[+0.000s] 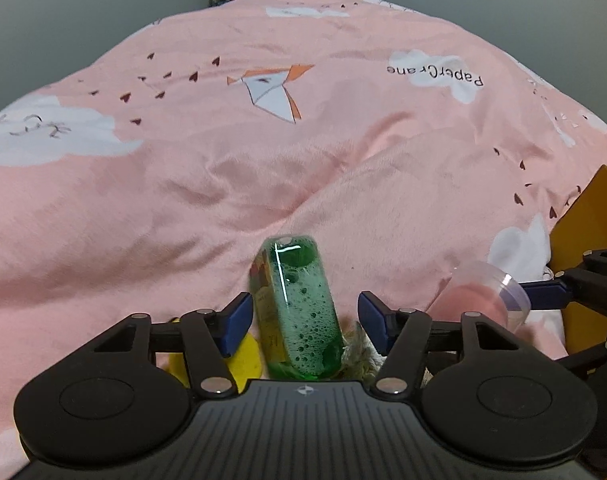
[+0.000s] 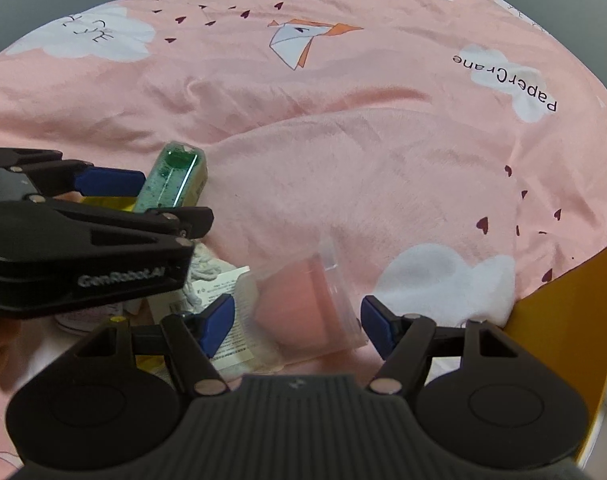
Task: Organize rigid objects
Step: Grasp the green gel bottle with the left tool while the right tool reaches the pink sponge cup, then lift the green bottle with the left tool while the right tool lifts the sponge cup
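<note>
A clear bottle of foamy green liquid [image 1: 299, 312] lies on the pink duvet between the fingers of my left gripper [image 1: 305, 318], which is open around it with gaps on both sides. The bottle also shows in the right wrist view [image 2: 171, 182]. A clear plastic cup [image 2: 307, 308] lies on its side between the fingers of my right gripper [image 2: 297, 322], which is open and not touching it. The cup shows in the left wrist view [image 1: 481, 296] with one right fingertip [image 1: 543, 296] beside its rim.
An orange box [image 2: 571, 320] stands at the right; it also shows in the left wrist view [image 1: 591, 248]. A yellow object [image 1: 245, 360], a white rope [image 2: 207, 268] and a printed paper packet [image 2: 223, 320] lie near the grippers. The pink duvet [image 1: 263, 184] is rumpled.
</note>
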